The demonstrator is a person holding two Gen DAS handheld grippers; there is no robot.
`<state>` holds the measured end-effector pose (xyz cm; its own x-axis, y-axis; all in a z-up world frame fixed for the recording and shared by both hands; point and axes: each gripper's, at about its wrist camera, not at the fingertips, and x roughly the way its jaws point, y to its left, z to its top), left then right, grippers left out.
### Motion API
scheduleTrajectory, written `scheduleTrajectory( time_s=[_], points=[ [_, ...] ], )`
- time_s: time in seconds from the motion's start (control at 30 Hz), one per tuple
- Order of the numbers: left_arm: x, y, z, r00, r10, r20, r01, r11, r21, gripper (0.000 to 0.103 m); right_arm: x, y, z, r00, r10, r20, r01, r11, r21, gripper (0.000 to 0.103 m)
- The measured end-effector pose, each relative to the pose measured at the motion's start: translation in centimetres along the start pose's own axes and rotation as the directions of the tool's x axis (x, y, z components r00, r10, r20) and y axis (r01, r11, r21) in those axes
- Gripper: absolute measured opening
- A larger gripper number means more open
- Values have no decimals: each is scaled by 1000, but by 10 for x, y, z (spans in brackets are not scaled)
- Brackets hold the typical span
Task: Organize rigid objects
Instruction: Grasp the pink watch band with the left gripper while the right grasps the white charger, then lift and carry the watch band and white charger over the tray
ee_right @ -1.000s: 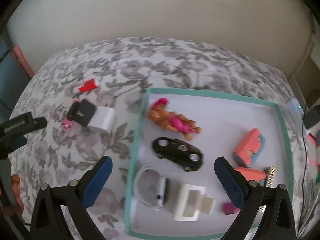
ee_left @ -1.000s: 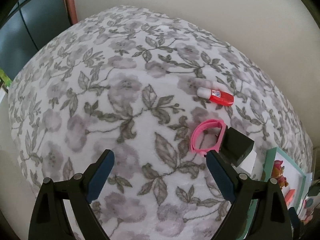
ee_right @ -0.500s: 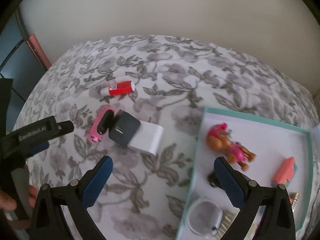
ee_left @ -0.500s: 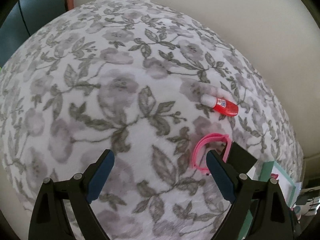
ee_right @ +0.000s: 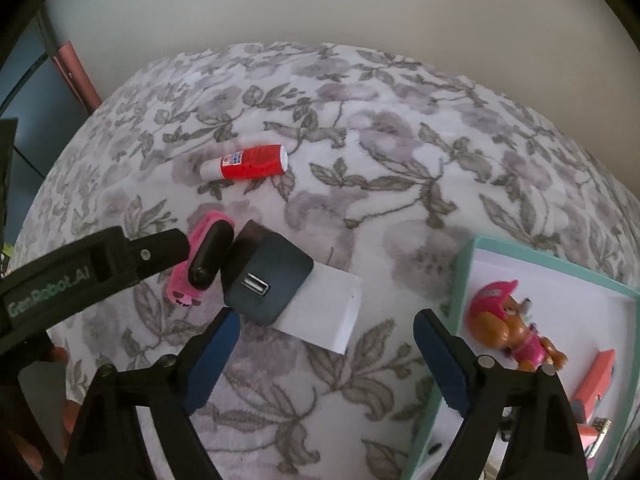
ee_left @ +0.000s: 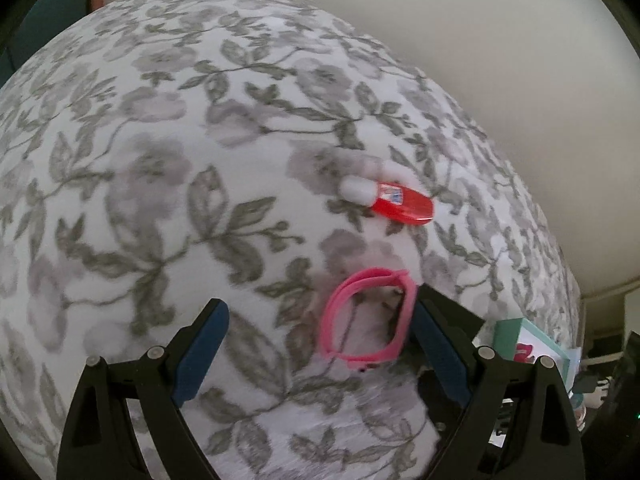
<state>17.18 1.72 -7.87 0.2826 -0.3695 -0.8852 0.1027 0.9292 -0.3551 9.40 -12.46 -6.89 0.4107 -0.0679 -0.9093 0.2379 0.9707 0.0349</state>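
While the left claw (ee_left: 318,340) hangs released over the white fabric printed with grey flowers and leaves (ee_left: 160,160), a pink band with a dark oblong module (ee_left: 362,316) lies between its blue-padded fingers, close to the right-hand one, and no pad presses on it. Beyond the band, apart from it, a small red tube with a white cap (ee_left: 390,199) lies on its side.

From the right wrist view, the right claw (ee_right: 326,350) points down at the cloth with its jaws closing and only bare fabric and the near corner of a white box between them, untouched. A dark charger block with a USB port (ee_right: 268,276) sits on that flat white rectangular box (ee_right: 328,316), just ahead of the left-hand finger. The band rests right beside the charger, and the black finger of the left claw reaches to it from the left edge. The red tube lies farther back.

At the right, a teal-rimmed white tray (ee_right: 460,280) holds a toy pup figure in a pink helmet (ee_right: 510,320) and a coral block (ee_right: 596,380).
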Motion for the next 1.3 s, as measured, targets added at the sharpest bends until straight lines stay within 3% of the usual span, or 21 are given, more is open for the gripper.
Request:
scheduleTrajectory(
  time_s=[0.2,0.4,0.5,0.57,0.6,0.67,0.83,1.3],
  points=[
    [14,-4,-1,999,-13,-29,14,1000,10,93,13,5,4,1000,-2,-17,2,1000,-19,84],
    [14,-3,-3,1000,-16,-14,16,1000,12,92,19,8,6,1000,0,-19,-1,1000,-20,84],
    [10,-5,-5,999,-49,-11,50,998,26,75,19,7,6,1000,12,-21,-12,1000,-7,78],
    [9,-8,-6,996,-93,-15,93,995,31,56,20,7,6,1000,18,-21,-18,1000,0,68],
    [9,-9,-6,994,-105,-22,106,994,33,53,20,6,5,1000,19,-22,-19,1000,4,65],
    [9,-11,-7,994,-104,-24,105,993,44,53,21,5,4,1000,7,-20,-6,1000,9,54],
    [7,-10,-10,994,-100,-32,101,994,40,53,18,-4,-1,1000,20,-17,-20,999,47,51],
    [-12,-21,-28,1000,21,-12,-19,992,124,51,2,-4,-37,999,15,-36,-14,1000,27,47]
  ],
)
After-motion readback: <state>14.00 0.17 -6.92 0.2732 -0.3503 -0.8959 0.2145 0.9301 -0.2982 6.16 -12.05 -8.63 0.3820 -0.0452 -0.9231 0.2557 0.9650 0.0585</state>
